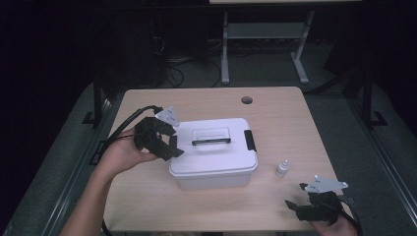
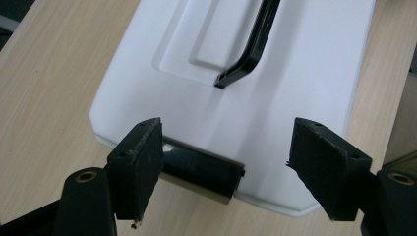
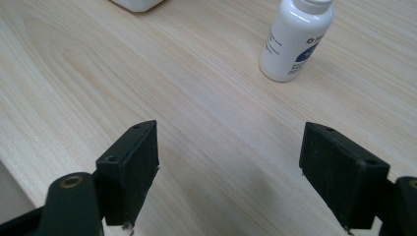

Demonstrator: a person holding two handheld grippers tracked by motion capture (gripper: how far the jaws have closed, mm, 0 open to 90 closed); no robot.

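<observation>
A white lidded plastic box sits mid-table, with a black carry handle on its lid and a black latch at its right end. My left gripper hovers at the box's left end with its jaws open. In the left gripper view the near black latch lies between and just beyond the jaws of my left gripper; the pads do not press on it. The handle runs away up the lid. My right gripper is open over bare table at the front right, holding nothing.
A small white dropper bottle stands right of the box, ahead of my right gripper as a white bottle. A round cable hole is near the table's far edge. Table legs and cables lie on the dark floor beyond.
</observation>
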